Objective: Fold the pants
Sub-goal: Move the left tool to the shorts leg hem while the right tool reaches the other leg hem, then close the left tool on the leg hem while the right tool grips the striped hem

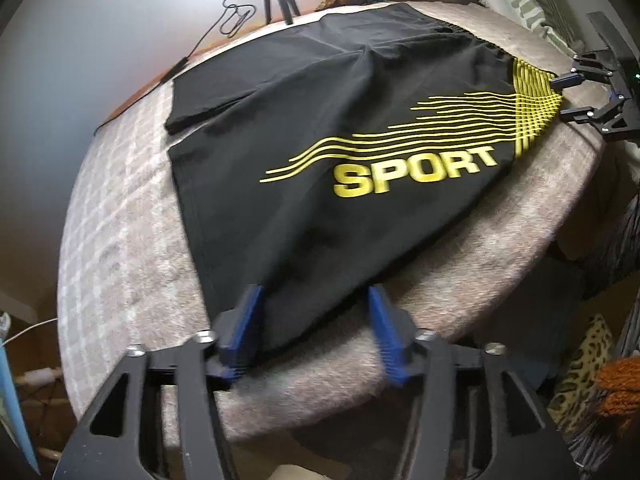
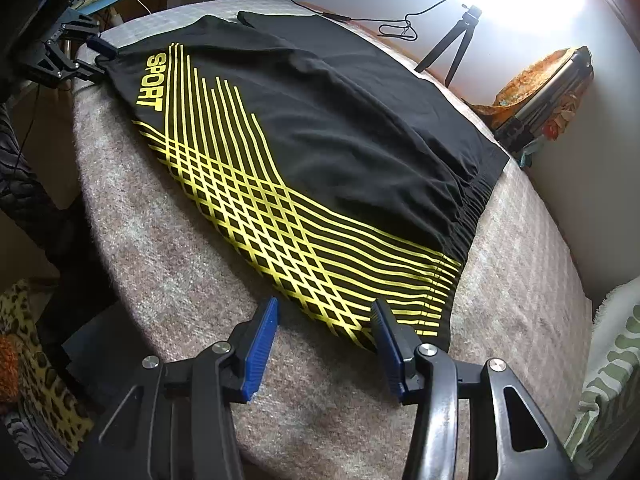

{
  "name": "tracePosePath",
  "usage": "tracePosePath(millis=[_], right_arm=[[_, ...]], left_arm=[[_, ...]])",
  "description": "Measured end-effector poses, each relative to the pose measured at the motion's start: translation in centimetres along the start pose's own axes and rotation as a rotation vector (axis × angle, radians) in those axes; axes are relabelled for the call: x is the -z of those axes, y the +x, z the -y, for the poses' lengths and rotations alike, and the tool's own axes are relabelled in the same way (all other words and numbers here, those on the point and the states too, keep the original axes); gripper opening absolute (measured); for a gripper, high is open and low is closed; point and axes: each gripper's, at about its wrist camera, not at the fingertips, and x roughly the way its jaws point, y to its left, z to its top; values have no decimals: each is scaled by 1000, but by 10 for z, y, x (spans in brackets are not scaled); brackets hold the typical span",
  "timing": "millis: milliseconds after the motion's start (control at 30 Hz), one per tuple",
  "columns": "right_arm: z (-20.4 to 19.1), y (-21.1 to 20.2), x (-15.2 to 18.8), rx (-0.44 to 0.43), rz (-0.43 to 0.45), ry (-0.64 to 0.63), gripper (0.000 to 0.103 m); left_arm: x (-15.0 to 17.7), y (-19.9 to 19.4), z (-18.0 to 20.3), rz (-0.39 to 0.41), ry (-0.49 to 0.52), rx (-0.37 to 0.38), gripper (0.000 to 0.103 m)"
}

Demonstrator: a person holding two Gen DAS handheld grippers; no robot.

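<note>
Black shorts [image 1: 328, 120] with yellow stripes and the word SPORT lie flat on a grey-beige blanket [image 1: 132, 248]. My left gripper [image 1: 314, 300] stands open at the hem corner nearest it, and the cloth lies between its blue pads [image 1: 244, 320] without being pinched. My right gripper [image 2: 326, 312] is open at the waistband corner of the shorts [image 2: 320, 152]; the striped edge reaches in between its pads [image 2: 260, 344]. Each gripper also shows in the other's view: the right gripper [image 1: 564, 96] at the far waistband, the left gripper [image 2: 100, 58] at the far hem.
A small black tripod [image 2: 452, 48] and a thin cable [image 2: 396, 24] sit at the far side of the blanket [image 2: 160, 240]. Leopard-print fabric [image 2: 44, 368] lies beyond the near edge. A green-striped pillow [image 2: 612, 380] and an orange cloth [image 2: 532, 76] flank the surface.
</note>
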Motion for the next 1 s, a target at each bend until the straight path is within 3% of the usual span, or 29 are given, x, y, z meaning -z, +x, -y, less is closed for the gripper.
tracePosePath(millis=[100, 167, 233, 300, 400, 533, 833, 900, 1000], right_arm=[[2, 4, -4, -1, 3, 11, 41], [1, 5, -5, 3, 7, 10, 37], [0, 6, -7, 7, 11, 6, 34], [0, 7, -7, 9, 17, 11, 31], [2, 7, -11, -2, 33, 31, 25], [0, 7, -14, -1, 45, 15, 14], [15, -10, -23, 7, 117, 83, 7], [17, -15, -27, 8, 133, 90, 7], [14, -17, -31, 16, 134, 66, 7]], left_arm=[[1, 6, -19, -27, -103, 70, 72], [2, 5, -19, -18, -99, 83, 70], [2, 2, -13, 0, -59, 77, 62], [0, -1, -6, 15, -27, 74, 36], [-5, -1, -1, 26, 4, 44, 11], [-12, -2, -2, 60, 7, 39, 5], [-34, -21, -15, 165, -44, 34, 4], [-38, -23, -21, 169, -66, 67, 4], [-31, -23, -15, 146, -12, 110, 4]])
